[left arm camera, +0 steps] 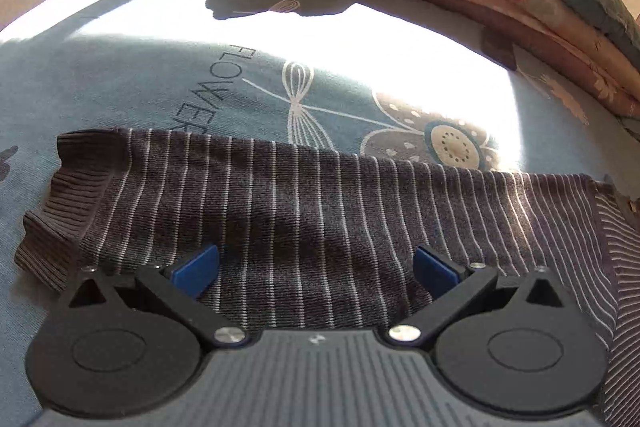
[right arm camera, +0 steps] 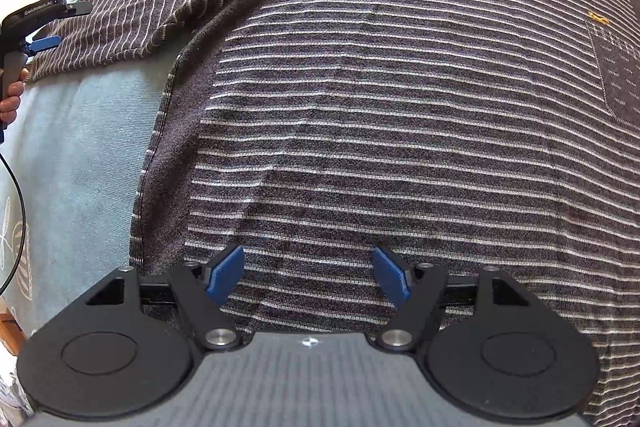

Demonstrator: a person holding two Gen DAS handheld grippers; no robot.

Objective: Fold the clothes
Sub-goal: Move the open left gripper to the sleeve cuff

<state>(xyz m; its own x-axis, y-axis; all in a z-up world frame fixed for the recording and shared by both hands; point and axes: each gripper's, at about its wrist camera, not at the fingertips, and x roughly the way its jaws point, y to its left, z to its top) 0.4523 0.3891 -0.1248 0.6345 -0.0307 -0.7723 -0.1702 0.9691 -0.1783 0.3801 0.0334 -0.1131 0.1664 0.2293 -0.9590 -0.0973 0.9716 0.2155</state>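
Sunlit bedsheet (left arm camera: 120,75) behind sleeve (left arm camera: 280,195) only

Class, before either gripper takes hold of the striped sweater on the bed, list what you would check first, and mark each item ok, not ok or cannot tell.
1. Left gripper open, nothing between the pads: ok.
2. Right gripper open, nothing gripped: ok.
3. Left gripper is over the sleeve, its ribbed cuff to the left in the left wrist view: ok.
4. Sweater body spread flat under the right gripper: ok, only slight ripples.
5. Sleeve lies out to the side, not yet folded over the body: ok as a start.
6. The other sleeve and the hem laid straight: cannot tell, out of view.
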